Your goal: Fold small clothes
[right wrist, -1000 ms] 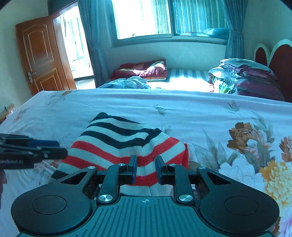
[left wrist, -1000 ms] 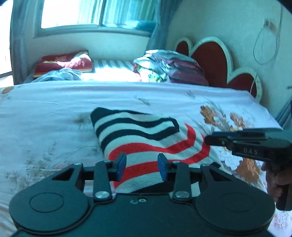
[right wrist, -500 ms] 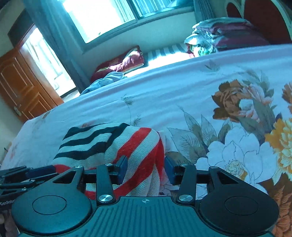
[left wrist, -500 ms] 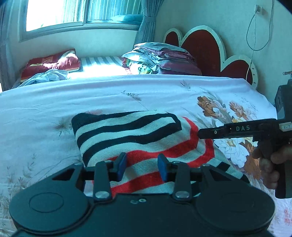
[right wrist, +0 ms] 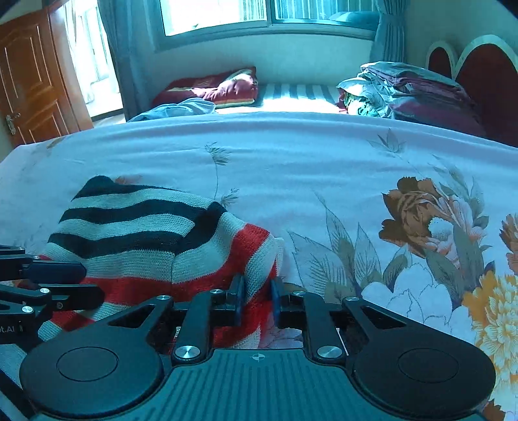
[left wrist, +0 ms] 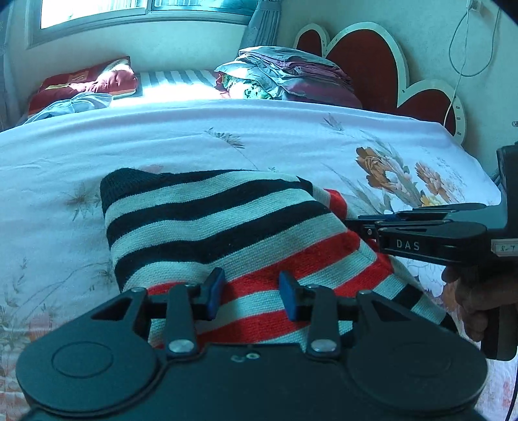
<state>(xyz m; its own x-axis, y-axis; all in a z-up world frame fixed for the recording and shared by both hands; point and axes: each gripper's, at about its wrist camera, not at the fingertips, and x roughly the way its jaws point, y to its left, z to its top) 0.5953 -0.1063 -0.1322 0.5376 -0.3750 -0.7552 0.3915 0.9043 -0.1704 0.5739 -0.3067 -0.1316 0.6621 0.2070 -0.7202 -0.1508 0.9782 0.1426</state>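
Observation:
A striped knit sweater point(left wrist: 226, 233), black, white and red, lies partly folded on the floral bedsheet point(left wrist: 226, 142). My left gripper point(left wrist: 249, 293) is open, its blue pads spread just above the red stripes at the near edge. My right gripper point(right wrist: 257, 299) has its jaws closing around the sweater's right edge point(right wrist: 259, 259), with red knit between the pads. It also shows from the side in the left wrist view point(left wrist: 365, 225), at the sweater's right edge. The left gripper appears at the left border of the right wrist view point(right wrist: 74, 285).
A red heart-shaped headboard point(left wrist: 365, 58) stands at the back right. A stack of folded bedding point(left wrist: 285, 74) and a red pillow point(left wrist: 84, 81) lie on a striped mattress beyond the bed. A wooden door point(right wrist: 29, 81) is at the far left. A window point(right wrist: 268, 13) is behind.
The right gripper opened, swung to the sweater's right edge, and has narrowed around the red knit there. The left gripper stayed open above the near edge.

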